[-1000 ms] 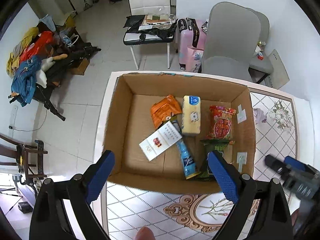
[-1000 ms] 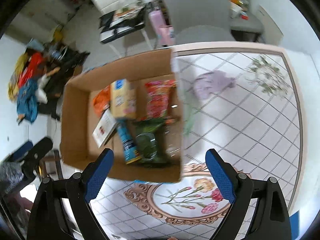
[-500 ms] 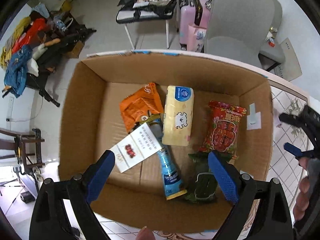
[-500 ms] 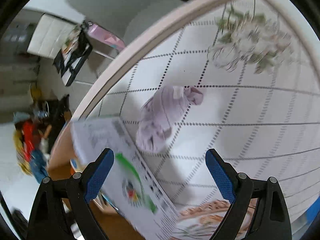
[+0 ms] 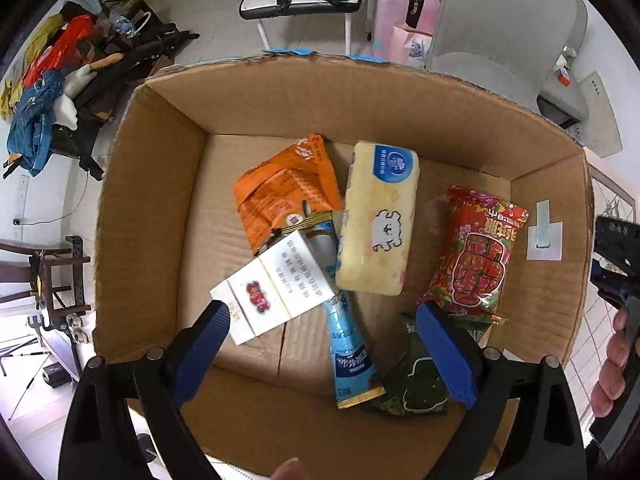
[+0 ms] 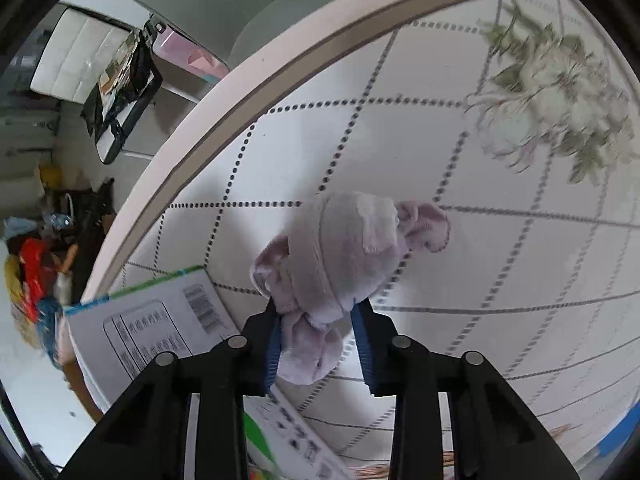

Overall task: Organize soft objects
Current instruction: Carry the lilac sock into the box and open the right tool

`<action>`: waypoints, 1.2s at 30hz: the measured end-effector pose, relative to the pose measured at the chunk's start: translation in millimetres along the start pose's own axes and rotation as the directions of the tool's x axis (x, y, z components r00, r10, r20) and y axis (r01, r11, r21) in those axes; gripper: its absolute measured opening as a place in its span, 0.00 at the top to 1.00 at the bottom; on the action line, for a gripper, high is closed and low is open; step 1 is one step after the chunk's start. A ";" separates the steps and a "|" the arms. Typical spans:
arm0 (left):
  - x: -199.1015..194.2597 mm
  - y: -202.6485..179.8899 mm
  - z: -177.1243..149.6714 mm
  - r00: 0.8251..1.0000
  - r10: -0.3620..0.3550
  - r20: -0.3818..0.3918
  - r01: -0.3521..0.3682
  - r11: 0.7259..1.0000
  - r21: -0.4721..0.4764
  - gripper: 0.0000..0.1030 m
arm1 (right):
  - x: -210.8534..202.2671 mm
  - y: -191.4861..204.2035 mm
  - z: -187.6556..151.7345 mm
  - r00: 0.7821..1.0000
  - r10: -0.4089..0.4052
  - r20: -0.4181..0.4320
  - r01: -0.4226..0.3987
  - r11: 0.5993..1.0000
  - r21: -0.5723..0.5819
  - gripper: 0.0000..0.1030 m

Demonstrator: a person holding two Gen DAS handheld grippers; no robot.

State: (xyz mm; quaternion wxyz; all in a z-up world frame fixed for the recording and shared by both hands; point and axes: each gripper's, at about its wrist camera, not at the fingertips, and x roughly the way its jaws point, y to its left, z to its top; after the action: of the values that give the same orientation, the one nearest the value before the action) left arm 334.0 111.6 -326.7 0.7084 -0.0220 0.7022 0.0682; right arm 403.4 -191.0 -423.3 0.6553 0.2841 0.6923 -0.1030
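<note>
The right gripper (image 6: 318, 344) is closing on a crumpled lilac cloth (image 6: 340, 256) lying on the patterned tabletop (image 6: 500, 260) near its far edge, just beside the cardboard box (image 5: 160, 208); the cloth's lower fold is bunching between the blue pads, though whether they are pinching firmly yet is hard to tell. The left gripper (image 5: 322, 344) is hanging open over the box, above a white packet (image 5: 272, 284) and a blue tube (image 5: 348, 344). Done well, the step is calling for a full squeeze on the thick bunch, a straight lift clear of the box wall, and a release over bare cardboard.
</note>
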 end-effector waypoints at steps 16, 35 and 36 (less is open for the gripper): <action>-87.2 88.5 -48.1 0.994 -0.005 0.106 0.007 1.000 -0.018 0.07 | -124.9 108.1 -143.5 0.969 0.229 -0.091 -0.246 0.872 -0.423 0.69; -25.5 153.8 -56.8 0.999 0.039 0.014 -0.038 0.995 -0.087 0.07 | 13.2 176.9 -249.5 0.944 0.103 -0.314 -0.245 0.855 -0.458 0.42; -26.6 152.5 -57.8 0.999 0.034 0.019 -0.033 0.996 -0.084 0.07 | 12.7 176.6 -252.2 0.947 0.100 -0.305 -0.240 0.852 -0.466 0.41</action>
State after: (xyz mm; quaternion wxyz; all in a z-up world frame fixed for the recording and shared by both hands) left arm 257.1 253.5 -291.0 0.7126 -0.0393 0.6918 0.1098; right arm 282.9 86.5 -364.8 0.6125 0.1780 0.7495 0.1771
